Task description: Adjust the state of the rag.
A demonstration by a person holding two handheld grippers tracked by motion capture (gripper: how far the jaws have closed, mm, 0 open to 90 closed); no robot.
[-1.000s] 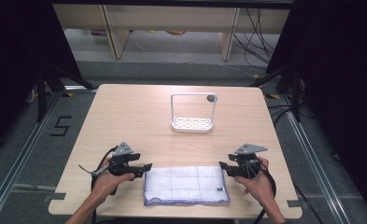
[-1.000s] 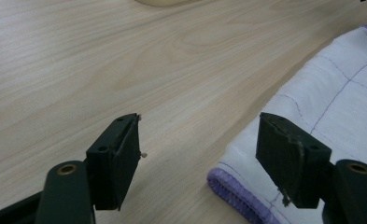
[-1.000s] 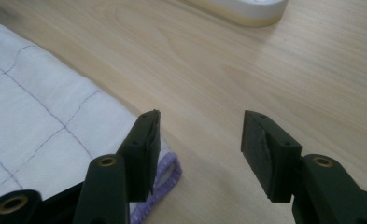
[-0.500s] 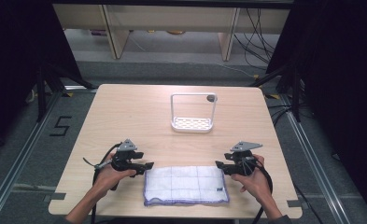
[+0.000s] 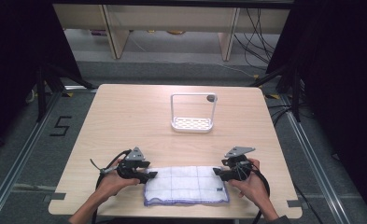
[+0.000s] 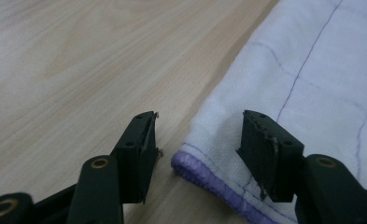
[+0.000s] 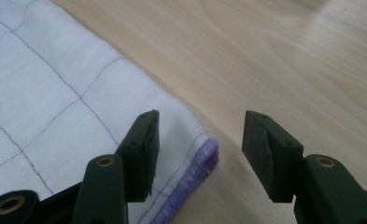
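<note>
Both hands sliding inward since earlier. Left tongs (image 6: 197,140) gaping wide at cloth (image 5: 186,184) left corner, right tongs (image 7: 197,140) wide at right corner. Cloth lying sideways between them.

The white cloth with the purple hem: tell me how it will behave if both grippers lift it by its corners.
The white cloth will probably sag between the two corners: it lies flat and limp on the table, with soft puckers near its purple hem. It looks thin and stitched, so likely light. Its fuzzy weave should give the open fingers decent grip once shut.
</note>
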